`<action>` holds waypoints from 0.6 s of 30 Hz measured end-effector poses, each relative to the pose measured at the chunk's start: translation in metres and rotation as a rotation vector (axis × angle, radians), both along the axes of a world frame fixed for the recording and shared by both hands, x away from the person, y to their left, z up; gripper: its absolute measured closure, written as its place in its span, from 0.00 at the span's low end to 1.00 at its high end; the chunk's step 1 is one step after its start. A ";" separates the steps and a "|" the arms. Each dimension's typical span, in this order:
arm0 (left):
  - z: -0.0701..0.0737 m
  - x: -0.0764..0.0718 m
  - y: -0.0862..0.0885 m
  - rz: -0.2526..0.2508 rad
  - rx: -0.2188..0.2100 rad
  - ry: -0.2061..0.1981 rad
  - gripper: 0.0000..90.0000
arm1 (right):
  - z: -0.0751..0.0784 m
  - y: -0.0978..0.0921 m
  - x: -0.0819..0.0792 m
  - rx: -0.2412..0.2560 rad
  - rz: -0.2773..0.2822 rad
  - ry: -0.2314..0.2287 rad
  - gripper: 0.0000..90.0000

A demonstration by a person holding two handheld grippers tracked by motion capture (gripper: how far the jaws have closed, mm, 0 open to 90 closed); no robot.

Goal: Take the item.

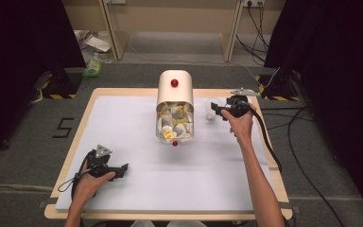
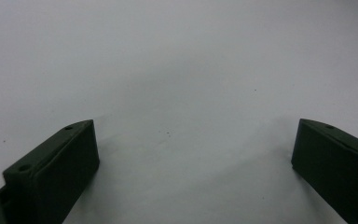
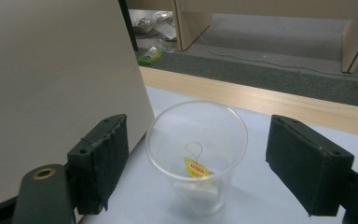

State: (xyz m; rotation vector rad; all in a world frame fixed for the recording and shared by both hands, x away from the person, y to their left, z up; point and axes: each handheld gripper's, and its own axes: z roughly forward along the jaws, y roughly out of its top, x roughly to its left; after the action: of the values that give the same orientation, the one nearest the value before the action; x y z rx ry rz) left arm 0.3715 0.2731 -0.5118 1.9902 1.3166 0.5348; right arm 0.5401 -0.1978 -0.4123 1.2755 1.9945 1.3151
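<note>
Cup (image 3: pixel 196 154) (tea bag (image 3: pixel 195 184) inside) stands right of the dispenser (image 1: pixel 175 106).

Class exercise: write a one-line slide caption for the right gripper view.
Open right gripper frames a clear plastic cup holding a tea bag beside the cream container.

A lab or recording studio: black curtains (image 1: pixel 19 42) hang at 10 and 2 o'clock, stand feet with hazard-striped tape (image 1: pixel 56 90) rest on grey carpet (image 1: pixel 23 151), cables (image 1: pixel 307 175) trail at 3 o'clock, and a taped number (image 1: pixel 64 127) marks the floor beside the desk (image 1: pixel 75 142).
</note>
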 end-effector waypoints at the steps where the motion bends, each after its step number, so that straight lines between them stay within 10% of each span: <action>1: 0.000 0.000 0.000 0.000 0.000 0.000 0.00 | 0.000 -0.001 -0.002 0.001 0.002 -0.001 0.24; 18: 0.000 0.000 0.000 0.000 -0.001 0.000 0.00 | -0.001 -0.004 -0.044 -0.053 0.064 -0.020 0.25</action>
State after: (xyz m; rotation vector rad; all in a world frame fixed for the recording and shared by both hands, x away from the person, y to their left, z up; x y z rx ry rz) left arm 0.3715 0.2732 -0.5118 1.9893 1.3168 0.5340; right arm 0.4962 -0.2016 -0.4134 1.1788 2.0580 1.2900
